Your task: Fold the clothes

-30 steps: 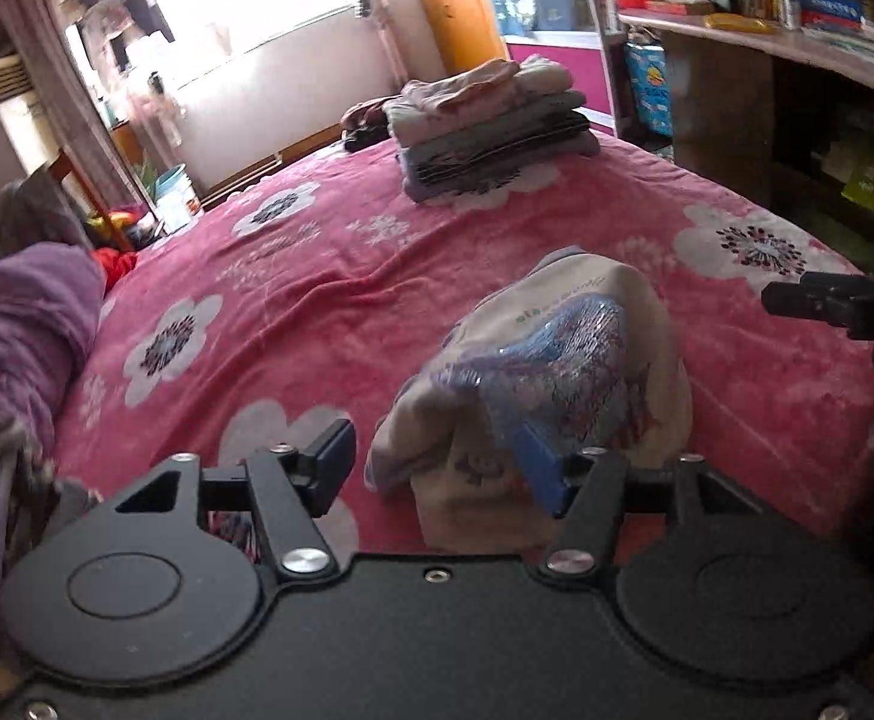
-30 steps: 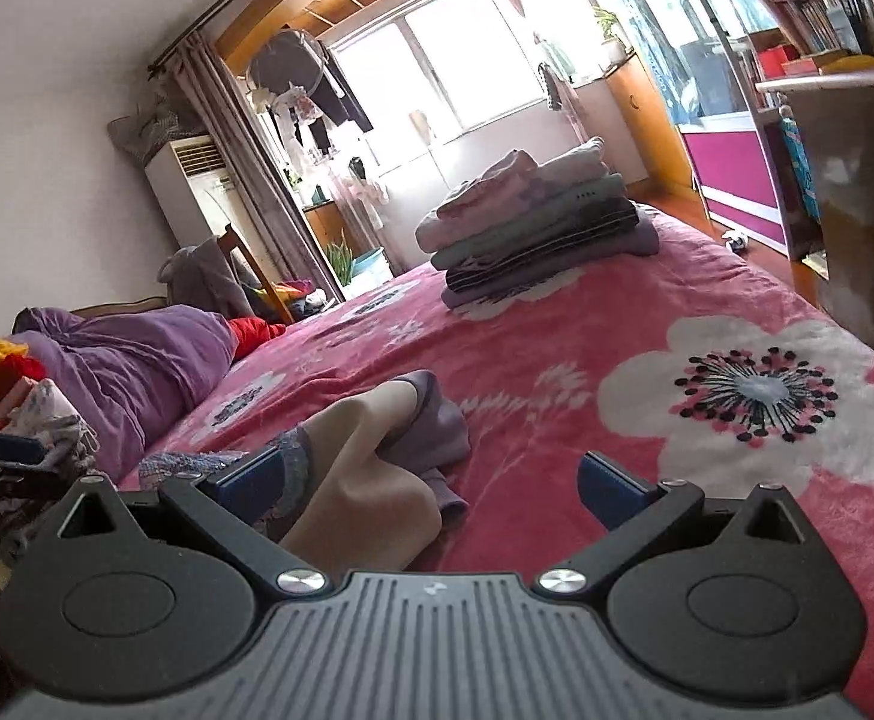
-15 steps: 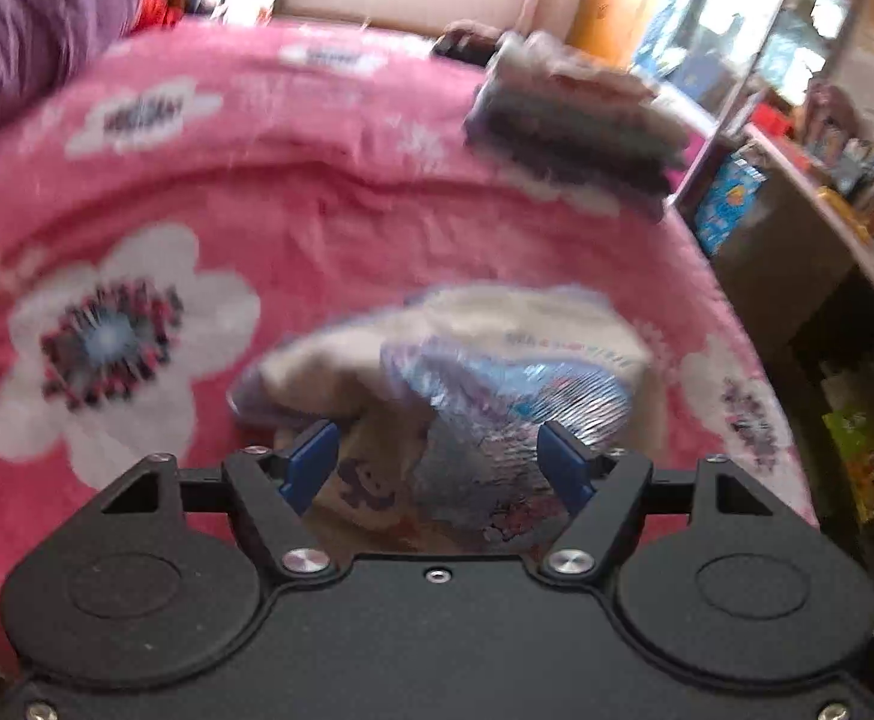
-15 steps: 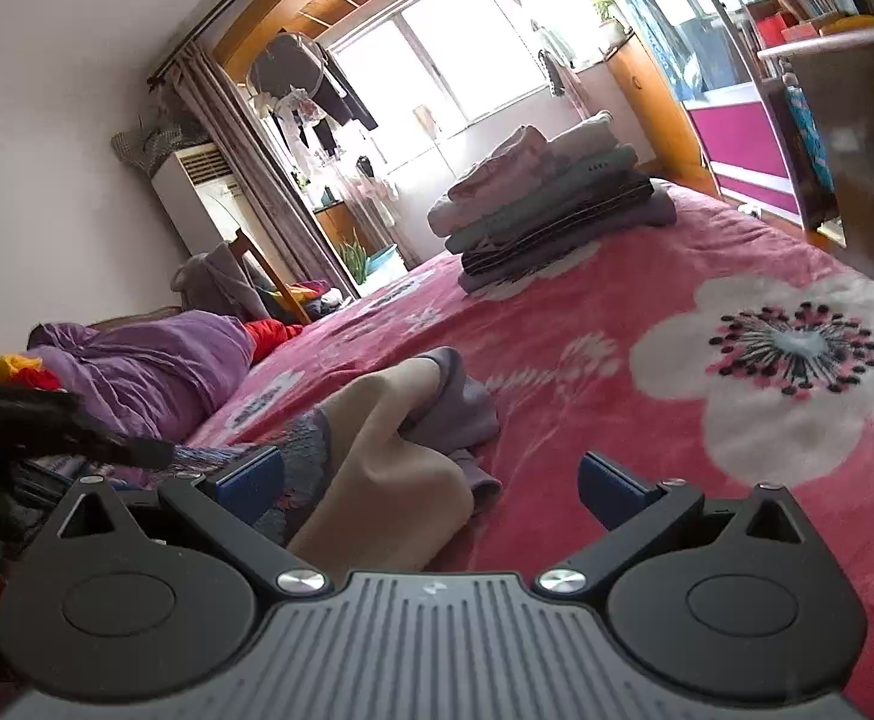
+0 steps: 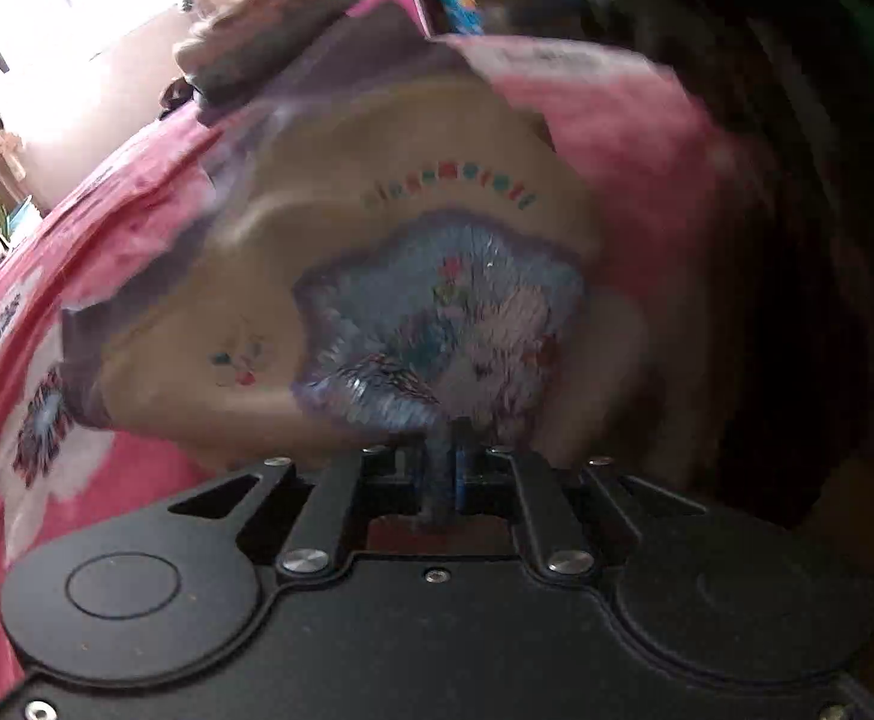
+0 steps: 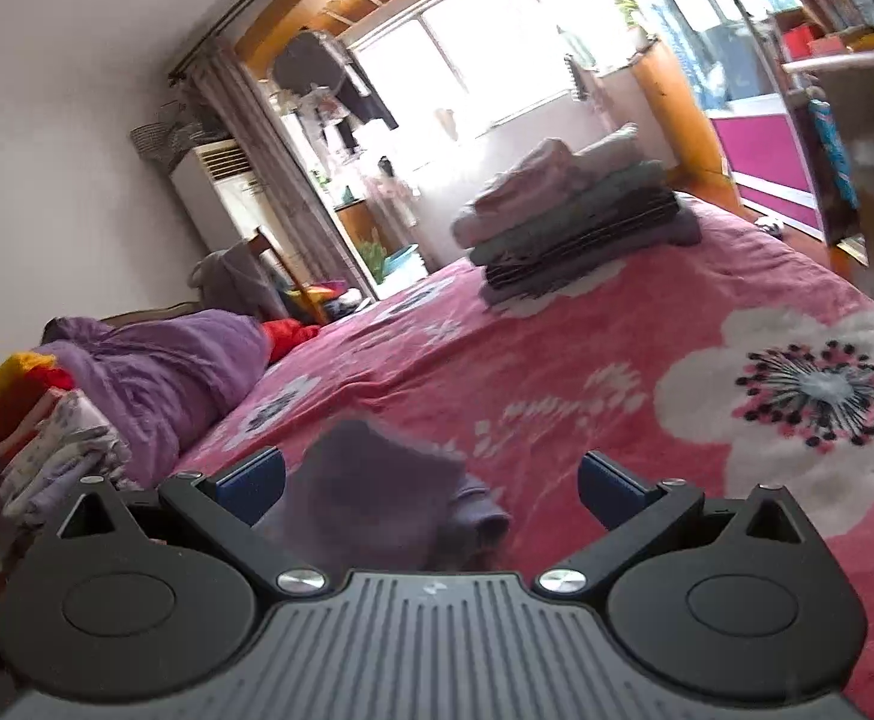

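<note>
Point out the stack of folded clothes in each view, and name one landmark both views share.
Left wrist: the stack of folded clothes sits blurred at upper left, beyond the beige shirt.
Right wrist: the stack sits right of centre in the upper half, on the far end of the bed.
Shared landmark: the pink flowered blanket.

I see a bed with a pink flowered blanket (image 6: 586, 354). A purple garment (image 6: 377, 486) lies between my right jaws; a folded stack (image 6: 574, 216) sits far ahead, purple bedding (image 6: 161, 372) to their left.
</note>
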Available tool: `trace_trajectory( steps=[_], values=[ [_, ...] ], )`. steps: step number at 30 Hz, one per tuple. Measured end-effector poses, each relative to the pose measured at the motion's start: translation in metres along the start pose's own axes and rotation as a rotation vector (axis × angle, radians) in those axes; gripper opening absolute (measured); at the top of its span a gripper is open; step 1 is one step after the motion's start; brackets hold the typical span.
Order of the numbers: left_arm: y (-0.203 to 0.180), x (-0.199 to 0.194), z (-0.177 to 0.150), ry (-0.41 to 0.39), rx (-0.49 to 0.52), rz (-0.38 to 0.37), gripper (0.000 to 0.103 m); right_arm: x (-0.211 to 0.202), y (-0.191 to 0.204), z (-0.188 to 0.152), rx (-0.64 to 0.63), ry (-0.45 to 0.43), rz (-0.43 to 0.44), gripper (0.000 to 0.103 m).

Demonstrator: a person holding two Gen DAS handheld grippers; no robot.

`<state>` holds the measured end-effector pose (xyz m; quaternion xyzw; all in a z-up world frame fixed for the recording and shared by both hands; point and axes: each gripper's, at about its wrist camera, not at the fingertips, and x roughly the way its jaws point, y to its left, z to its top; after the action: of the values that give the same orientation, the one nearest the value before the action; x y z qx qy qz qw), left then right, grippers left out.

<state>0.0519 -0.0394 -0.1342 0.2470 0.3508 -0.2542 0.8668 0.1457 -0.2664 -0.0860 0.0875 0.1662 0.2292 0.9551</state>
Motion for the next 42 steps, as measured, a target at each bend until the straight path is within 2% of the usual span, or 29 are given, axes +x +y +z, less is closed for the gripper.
trace_trajectory(
  steps=[1, 2, 3, 5, 7, 9, 12, 15, 16, 18, 20, 23, 26, 29, 36, 37, 38, 39, 40, 42],
  values=[
    [0.002, -0.004, -0.005, 0.002, -0.039, -0.01, 0.012, -0.001, 0.003, 0.001, -0.018, 0.003, 0.006, 0.103],
    [0.006, -0.008, -0.009, 0.003, -0.077, -0.022, 0.022, -0.002, 0.006, 0.002, -0.036, 0.005, 0.011, 0.103],
    [0.01, -0.013, -0.011, 0.003, -0.112, -0.039, 0.038, -0.003, 0.01, 0.003, -0.055, 0.008, 0.017, 0.103],
    [0.021, -0.027, -0.017, -0.022, -0.175, -0.05, 0.048, -0.005, 0.016, 0.006, -0.091, 0.013, 0.028, 0.102],
    [0.041, -0.04, -0.023, -0.056, -0.262, -0.042, 0.048, -0.007, 0.023, 0.008, -0.127, 0.019, 0.04, 0.1],
    [0.064, -0.051, -0.029, -0.096, -0.363, -0.028, 0.053, -0.008, 0.029, 0.01, -0.164, 0.024, 0.051, 0.09],
    [0.101, -0.061, -0.038, -0.177, -0.528, -0.011, 0.053, -0.011, 0.039, 0.014, -0.218, 0.032, 0.068, 0.081],
    [0.131, -0.068, -0.041, -0.25, -0.651, -0.009, 0.053, -0.014, 0.049, 0.017, -0.273, 0.04, 0.085, 0.08],
    [0.137, -0.068, -0.039, -0.261, -0.644, -0.007, 0.053, -0.015, 0.052, 0.018, -0.291, 0.043, 0.091, 0.08],
    [0.144, -0.066, -0.03, -0.272, -0.56, 0.007, 0.056, -0.001, 0.059, 0.031, -0.366, 0.086, 0.117, 0.08],
    [0.151, -0.058, -0.023, -0.27, -0.472, 0.005, 0.064, 0.016, 0.068, 0.044, -0.462, 0.137, 0.144, 0.08],
    [0.168, -0.044, -0.016, -0.252, -0.376, -0.03, 0.065, 0.041, 0.08, 0.065, -0.588, 0.222, 0.216, 0.083],
    [0.189, -0.03, -0.01, -0.223, -0.314, -0.095, 0.065, 0.074, 0.084, 0.082, -0.662, 0.354, 0.295, 0.09],
    [0.203, -0.015, -0.007, -0.193, -0.268, -0.146, 0.065, 0.072, 0.083, 0.085, -0.669, 0.392, 0.319, 0.09],
    [0.224, 0.018, 0.002, -0.13, -0.232, -0.331, 0.065, 0.061, 0.079, 0.089, -0.674, 0.462, 0.367, 0.088],
    [0.226, 0.021, 0.003, -0.124, -0.237, -0.351, 0.065, 0.059, 0.078, 0.089, -0.675, 0.472, 0.373, 0.086],
    [0.227, 0.023, 0.004, -0.121, -0.246, -0.365, 0.065, 0.058, 0.078, 0.09, -0.676, 0.482, 0.38, 0.079],
    [0.227, 0.023, 0.005, -0.12, -0.25, -0.378, 0.062, 0.056, 0.077, 0.091, -0.676, 0.492, 0.387, 0.064],
    [0.225, 0.022, 0.006, -0.121, -0.248, -0.392, 0.057, 0.055, 0.077, 0.091, -0.677, 0.502, 0.394, 0.056],
    [0.217, 0.017, 0.007, -0.111, -0.213, -0.398, 0.03, 0.052, 0.075, 0.092, -0.678, 0.522, 0.407, 0.044]
  ],
)
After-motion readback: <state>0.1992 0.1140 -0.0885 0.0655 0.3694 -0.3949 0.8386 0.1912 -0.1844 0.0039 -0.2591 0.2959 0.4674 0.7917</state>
